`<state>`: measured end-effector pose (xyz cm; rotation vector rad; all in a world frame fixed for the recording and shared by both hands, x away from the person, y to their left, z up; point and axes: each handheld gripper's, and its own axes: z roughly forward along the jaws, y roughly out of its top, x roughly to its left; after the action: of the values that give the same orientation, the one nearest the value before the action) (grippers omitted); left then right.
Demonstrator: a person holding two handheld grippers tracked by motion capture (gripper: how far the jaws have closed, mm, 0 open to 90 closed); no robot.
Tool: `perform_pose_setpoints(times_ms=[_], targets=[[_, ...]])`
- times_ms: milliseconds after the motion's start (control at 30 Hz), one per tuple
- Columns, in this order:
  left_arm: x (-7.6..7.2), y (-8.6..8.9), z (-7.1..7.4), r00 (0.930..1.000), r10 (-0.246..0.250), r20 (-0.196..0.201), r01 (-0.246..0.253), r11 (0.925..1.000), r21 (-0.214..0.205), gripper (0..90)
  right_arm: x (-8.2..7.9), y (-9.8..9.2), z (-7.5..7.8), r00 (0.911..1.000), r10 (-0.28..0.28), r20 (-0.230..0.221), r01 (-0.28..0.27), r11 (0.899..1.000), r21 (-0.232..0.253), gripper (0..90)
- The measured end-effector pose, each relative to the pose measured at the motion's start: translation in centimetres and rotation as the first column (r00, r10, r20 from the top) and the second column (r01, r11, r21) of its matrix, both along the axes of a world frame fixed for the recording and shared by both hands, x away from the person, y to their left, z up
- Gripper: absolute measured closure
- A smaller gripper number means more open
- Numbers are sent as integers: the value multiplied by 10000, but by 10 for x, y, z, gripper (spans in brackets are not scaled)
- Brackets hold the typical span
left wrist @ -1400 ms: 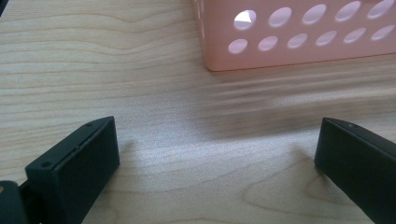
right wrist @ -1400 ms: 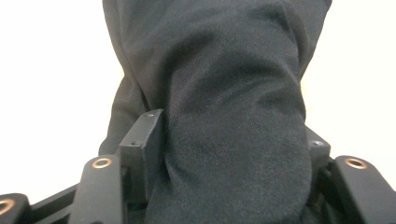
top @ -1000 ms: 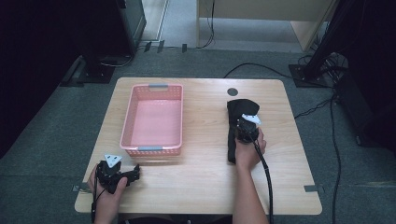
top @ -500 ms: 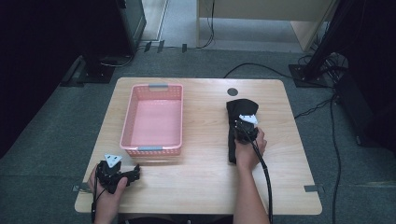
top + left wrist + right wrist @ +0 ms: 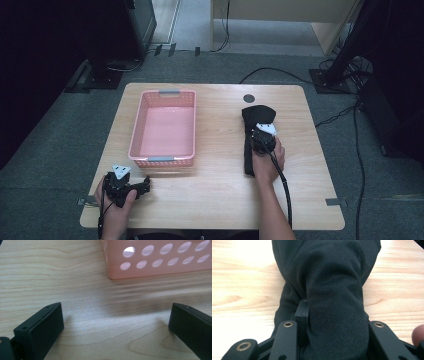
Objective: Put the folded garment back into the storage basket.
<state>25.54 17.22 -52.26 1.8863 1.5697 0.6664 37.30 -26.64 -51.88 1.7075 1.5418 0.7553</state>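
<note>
**Right gripper clamped on black cloth; left gripper idle at the near edge**

The right gripper (image 5: 261,134) sits on the right half of the table (image 5: 215,200). Its jaws have just been closing, and in the right gripper view a thick fold of the black cloth (image 5: 332,290) is pinched between them. The cloth (image 5: 255,125) lies as a long strip running away from the person, its far end near the small dark round mark (image 5: 249,98) in the tabletop. Bare wood shows on both sides of the cloth, with a wide strip between it and the table's right edge.

The left gripper (image 5: 135,186) rests near the near left corner of the table, close to the front edge. Its jaws stand wide apart with nothing between them; the left gripper view shows only wood grain in the gap.

The pink basket (image 5: 137,135) stands on the left half of the table, well apart from the cloth. Its near wall (image 5: 160,267) lies just beyond the left gripper. A broad lane of bare wood separates basket and cloth.
</note>
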Motion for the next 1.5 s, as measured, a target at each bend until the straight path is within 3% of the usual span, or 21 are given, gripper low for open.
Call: perform_pose_setpoints(times_ms=[100, 367, 600, 900, 1133, 1500], targets=[[0, 0, 0, 10000, 5, -3, -5, 10000, -4, 0, -5, 3, 2, 9999, 62, 96, -65, 9996, 289, 626], [0, 0, 0, 10000, 21, 2, -21, 10000, -2, 0, -7, 11, 14, 9990, 339, 300, -351, 9985, 419, 652], [0, 0, 0, 10000, 21, 1, -21, 10000, -3, 0, -9, 31, 24, 9952, 761, 614, -792, 9957, 491, 657], [0, -1, 0, 10000, 71, -7, -71, 10000, 6, 0, -5, 56, 43, 9864, 1383, 886, -1478, 9827, 1115, 658], [0, -1, 0, 10000, 75, -7, -75, 10000, 8, 0, -3, 68, 58, 9832, 1517, 1019, -1655, 9756, 1444, 658], [0, -1, 0, 10000, 77, -8, -77, 10000, -2, 0, 0, 81, 76, 9811, 1579, 1116, -1727, 9752, 1384, 656]])
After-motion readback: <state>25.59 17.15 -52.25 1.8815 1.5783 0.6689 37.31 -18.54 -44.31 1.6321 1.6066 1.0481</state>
